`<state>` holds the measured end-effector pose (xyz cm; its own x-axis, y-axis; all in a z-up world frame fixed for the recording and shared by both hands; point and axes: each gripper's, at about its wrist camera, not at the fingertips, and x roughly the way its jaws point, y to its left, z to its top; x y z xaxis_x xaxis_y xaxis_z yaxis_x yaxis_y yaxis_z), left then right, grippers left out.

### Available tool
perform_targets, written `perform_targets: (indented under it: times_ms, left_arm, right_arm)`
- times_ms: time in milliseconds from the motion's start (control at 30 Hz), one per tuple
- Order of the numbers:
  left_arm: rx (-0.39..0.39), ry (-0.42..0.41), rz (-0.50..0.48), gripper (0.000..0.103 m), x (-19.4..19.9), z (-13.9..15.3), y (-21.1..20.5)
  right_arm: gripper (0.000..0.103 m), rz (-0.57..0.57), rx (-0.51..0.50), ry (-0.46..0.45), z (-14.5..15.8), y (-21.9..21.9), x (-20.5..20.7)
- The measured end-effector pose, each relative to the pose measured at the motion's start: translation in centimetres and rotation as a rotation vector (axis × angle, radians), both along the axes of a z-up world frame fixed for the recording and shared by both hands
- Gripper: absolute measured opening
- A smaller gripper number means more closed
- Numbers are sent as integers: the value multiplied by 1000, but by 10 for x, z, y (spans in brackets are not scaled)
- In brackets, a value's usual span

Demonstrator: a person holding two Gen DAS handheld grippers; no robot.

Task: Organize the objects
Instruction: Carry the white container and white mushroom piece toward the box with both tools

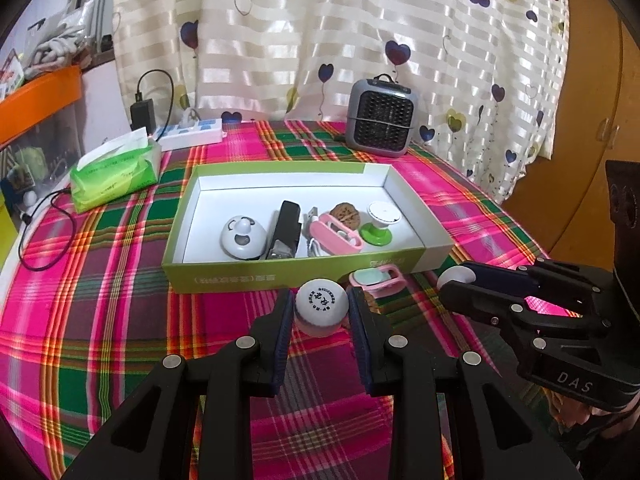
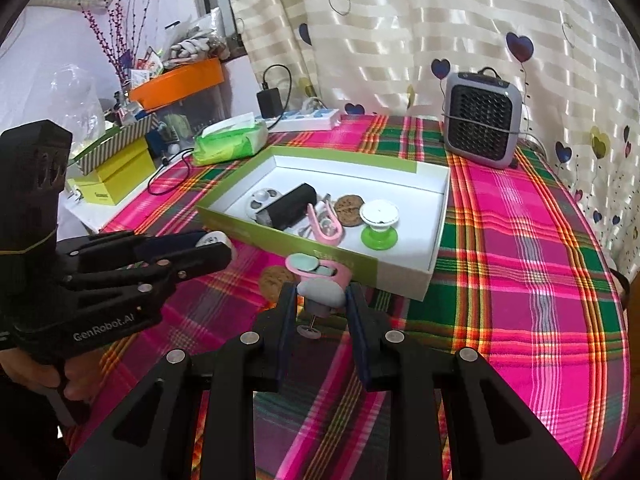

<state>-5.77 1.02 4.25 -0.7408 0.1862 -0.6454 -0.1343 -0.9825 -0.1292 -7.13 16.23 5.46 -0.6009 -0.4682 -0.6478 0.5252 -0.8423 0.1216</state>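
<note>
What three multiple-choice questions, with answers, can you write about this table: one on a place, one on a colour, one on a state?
1. Where does the grey fan heater stand, relative to the green box?
A. inside it
B. behind it, by the curtain
C. in front of it

2. What colour is the tissue pack?
A. green
B. blue
C. orange

3. What is the state of the left claw?
A. wide open and empty
B. shut on a white ball
C. shut on a black device

Answers:
1 B, the heater sits at the far end of the cloth, beyond the box.
2 A, its wrapper is bright green.
3 B, the printed ball sits between both pads.
</note>
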Motion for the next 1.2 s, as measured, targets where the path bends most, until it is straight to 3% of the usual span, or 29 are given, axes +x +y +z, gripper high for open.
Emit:
perform_targets:
  times_ms: [1200]
  left_arm:
    - [-3,28,-5,26,8,11,5]
  right_arm:
    - [26,27,7,41,12,-7,6]
